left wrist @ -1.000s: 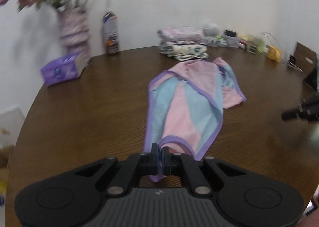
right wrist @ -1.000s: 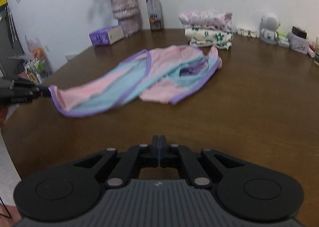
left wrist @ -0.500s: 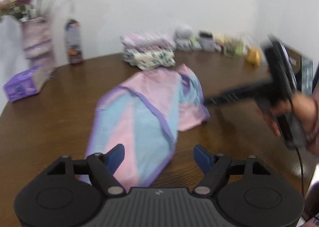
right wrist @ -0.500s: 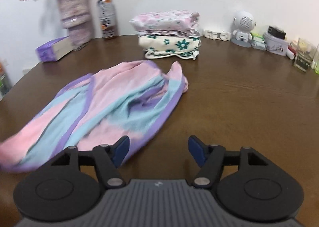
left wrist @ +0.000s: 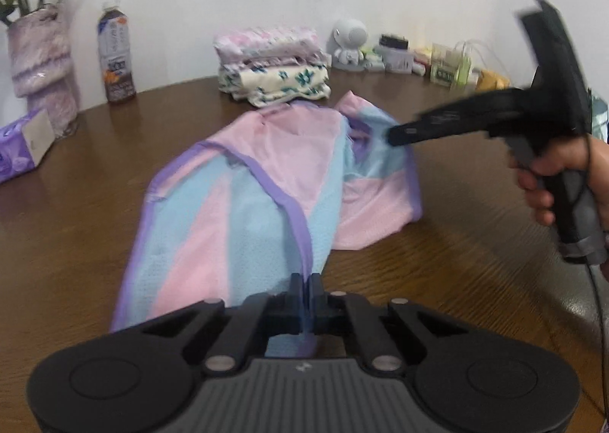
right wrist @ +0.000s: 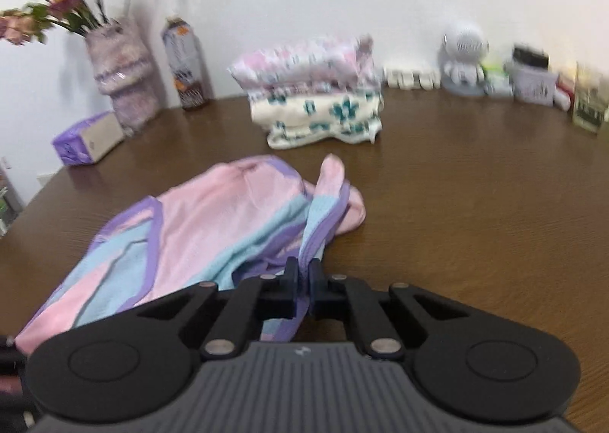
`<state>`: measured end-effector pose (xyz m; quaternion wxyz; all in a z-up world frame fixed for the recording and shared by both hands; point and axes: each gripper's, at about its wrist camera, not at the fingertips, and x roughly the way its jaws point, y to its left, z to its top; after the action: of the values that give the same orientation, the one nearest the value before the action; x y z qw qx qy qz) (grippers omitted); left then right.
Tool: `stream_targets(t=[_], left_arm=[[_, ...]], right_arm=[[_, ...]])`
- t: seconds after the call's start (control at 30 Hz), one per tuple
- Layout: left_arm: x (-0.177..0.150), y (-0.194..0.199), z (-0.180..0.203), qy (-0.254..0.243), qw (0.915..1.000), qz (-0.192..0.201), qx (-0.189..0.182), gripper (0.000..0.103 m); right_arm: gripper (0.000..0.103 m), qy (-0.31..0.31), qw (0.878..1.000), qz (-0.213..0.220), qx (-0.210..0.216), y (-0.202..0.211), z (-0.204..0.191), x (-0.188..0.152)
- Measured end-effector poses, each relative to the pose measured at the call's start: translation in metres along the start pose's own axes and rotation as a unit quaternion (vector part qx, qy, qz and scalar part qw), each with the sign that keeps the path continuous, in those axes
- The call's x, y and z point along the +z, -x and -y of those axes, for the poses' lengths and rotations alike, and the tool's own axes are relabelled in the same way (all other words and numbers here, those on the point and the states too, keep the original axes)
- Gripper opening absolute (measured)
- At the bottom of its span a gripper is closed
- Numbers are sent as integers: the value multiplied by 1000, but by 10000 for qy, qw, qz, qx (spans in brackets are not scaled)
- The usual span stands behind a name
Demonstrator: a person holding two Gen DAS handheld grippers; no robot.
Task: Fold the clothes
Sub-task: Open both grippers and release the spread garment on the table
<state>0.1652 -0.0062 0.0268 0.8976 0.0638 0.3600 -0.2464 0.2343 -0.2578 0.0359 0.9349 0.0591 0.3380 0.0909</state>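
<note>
Left wrist view: your left gripper point(left wrist: 305, 294) has just closed, its jaws pinched on the near hem of the pink, blue and purple garment point(left wrist: 262, 200), which lies spread on the round wooden table point(left wrist: 76, 204). Your right gripper point(right wrist: 303, 277) has also just closed, clamped on a purple-edged fold at the garment's other side. Beyond sits a stack of folded clothes point(right wrist: 312, 90), flanked by a drink bottle point(right wrist: 185, 67) and a tissue box point(right wrist: 87, 138).

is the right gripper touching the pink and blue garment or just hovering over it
Touching. In the right wrist view the right gripper is closed on a fold of the garment, with purple-edged fabric running between its fingers.
</note>
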Motion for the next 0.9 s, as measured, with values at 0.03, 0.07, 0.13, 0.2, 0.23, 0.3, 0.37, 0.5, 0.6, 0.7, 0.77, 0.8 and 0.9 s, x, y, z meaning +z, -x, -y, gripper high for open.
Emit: stream_targets(t=[0.03,0.07,0.13,0.2,0.23,0.3,0.37,0.5,0.6,0.7,0.77,0.8,0.9], left_arm=[[0,9,-10,157,9999,60,-36,1],[-1,21,-22,349,9992,144,-100,1],[-4,46,-41,611,9975,322,-160,1],[-8,70,-55,740,9960,480,-134,1],[-12,80,-61,788,9955,524,-94,1],[-20,94,-66,856,9949,524,-41,1],[-25,96,-61,786,9959,421,-135,1],[-26,85,-37,509,9976,240,-397,21],[-18,60,-9,243,9983,84,-521,46],[-11,31,20,-149,9985,-100,-516,51],[-10,12,39,-424,9979,-219,-443,51],[-10,7,45,-531,9976,-232,-385,51],[-10,-7,60,-855,9960,-202,-156,49]], right_arm=[[4,15,10000,56,72,9,5,1],[4,45,9998,104,143,20,10,2],[4,111,9994,192,283,42,21,2],[4,193,9988,229,396,67,31,-4],[4,234,9985,228,440,78,35,-9],[4,307,9982,138,490,97,42,-22],[4,333,9982,-30,495,109,46,-41],[5,243,9985,-330,354,114,50,-75],[13,9,9993,-325,189,112,52,-88],[25,-202,9993,-294,144,107,52,-92],[31,-248,9992,-301,110,101,51,-94],[32,-236,9992,-296,85,99,50,-95],[35,-176,9996,-230,14,94,46,-97]])
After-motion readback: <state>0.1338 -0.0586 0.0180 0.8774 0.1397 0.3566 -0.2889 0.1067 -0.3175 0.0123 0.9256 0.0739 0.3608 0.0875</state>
